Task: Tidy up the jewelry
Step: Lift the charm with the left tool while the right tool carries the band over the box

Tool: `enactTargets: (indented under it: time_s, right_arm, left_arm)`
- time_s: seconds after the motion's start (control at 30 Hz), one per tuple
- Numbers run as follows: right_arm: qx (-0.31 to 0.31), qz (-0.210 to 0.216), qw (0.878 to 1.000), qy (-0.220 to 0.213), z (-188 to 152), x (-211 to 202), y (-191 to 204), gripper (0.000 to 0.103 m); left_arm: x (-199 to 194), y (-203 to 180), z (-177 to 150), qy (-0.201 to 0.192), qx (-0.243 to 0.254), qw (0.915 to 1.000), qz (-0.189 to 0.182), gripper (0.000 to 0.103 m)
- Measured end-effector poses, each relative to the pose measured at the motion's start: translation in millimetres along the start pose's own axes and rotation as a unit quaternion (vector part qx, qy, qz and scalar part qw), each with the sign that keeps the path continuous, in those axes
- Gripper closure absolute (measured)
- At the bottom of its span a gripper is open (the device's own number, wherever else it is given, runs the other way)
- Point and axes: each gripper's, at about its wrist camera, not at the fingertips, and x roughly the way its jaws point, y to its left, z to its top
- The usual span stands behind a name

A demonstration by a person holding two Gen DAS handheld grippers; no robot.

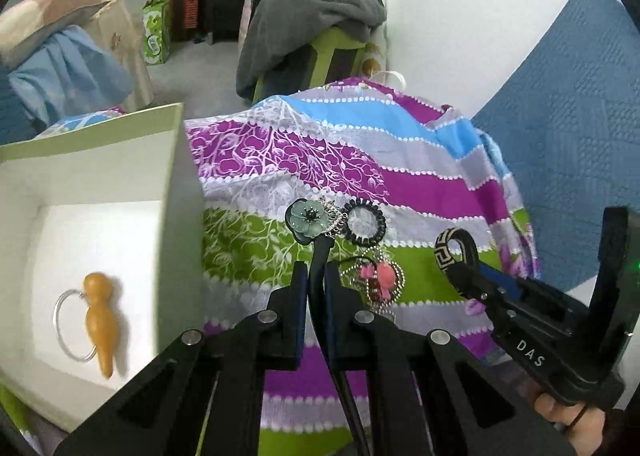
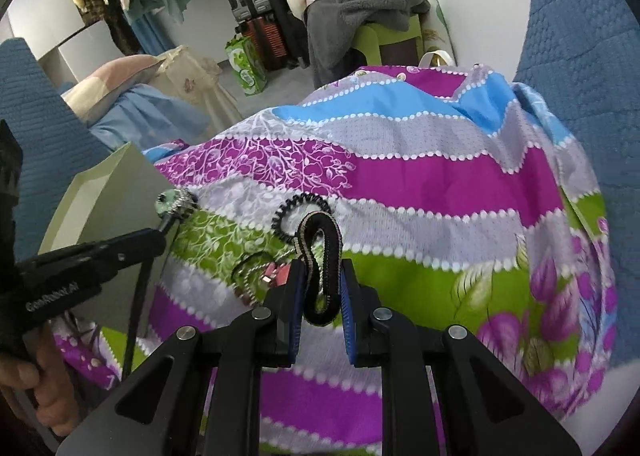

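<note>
My left gripper (image 1: 316, 272) is shut on the black cord of a green flower pendant (image 1: 306, 222), which hangs just above the striped cloth (image 1: 420, 188). My right gripper (image 2: 322, 276) is shut on a folded black-and-beige patterned band (image 2: 320, 248), also lifted off the cloth. That band (image 1: 456, 252) and the right gripper (image 1: 472, 280) show at the right of the left wrist view. On the cloth lie a black spiral hair tie (image 1: 365, 224) and a pink charm on a bead chain (image 1: 380, 280). An open white box (image 1: 100, 160) on the left holds an orange gourd pendant (image 1: 100, 320) on a ring.
A green stool piled with grey clothes (image 1: 316, 16) stands behind the cloth. A blue quilt (image 1: 568, 104) lies to the right. A pillow and blue fabric (image 1: 68, 56) sit at the far left, with a green bag (image 1: 156, 32) and suitcases on the floor behind.
</note>
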Motion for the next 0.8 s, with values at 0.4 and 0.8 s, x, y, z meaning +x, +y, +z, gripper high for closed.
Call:
enactTargets:
  time_s: [0.4,0.8]
  right_arm:
    - [0.020,-0.023,0.999,-0.016,-17,-46,35,0.088]
    - [0.006,-0.014,0.997,-0.072,25,-110,82,0.088]
  left_arm:
    - [-63,6,-17,-0.014,0.007,0.9993,-0.033,0.097]
    - [-134,21,13,-0.051,0.014,0.9977,-0.042,0.097]
